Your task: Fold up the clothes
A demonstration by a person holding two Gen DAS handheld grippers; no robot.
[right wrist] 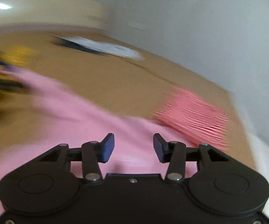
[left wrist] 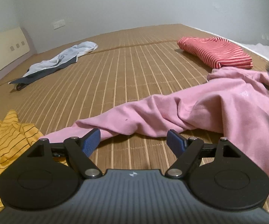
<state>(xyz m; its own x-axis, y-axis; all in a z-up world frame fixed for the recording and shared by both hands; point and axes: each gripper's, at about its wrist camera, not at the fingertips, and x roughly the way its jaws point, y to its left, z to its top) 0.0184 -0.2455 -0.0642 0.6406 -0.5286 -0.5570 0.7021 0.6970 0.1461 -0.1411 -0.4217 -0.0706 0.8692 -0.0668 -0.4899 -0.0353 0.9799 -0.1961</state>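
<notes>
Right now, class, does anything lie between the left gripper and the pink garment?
Nothing visible does. The left gripper is open over bare mat, and the pink garment lies just past its fingertips.

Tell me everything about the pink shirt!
The pink shirt looks like soft, thick cloth. It lies rumpled and unfolded on the bamboo mat, one long sleeve stretched out toward the open left gripper, its end by one blue finger. It has a small pale logo. The folded red striped shirt lies just behind it. The open right gripper hangs over it.
</notes>
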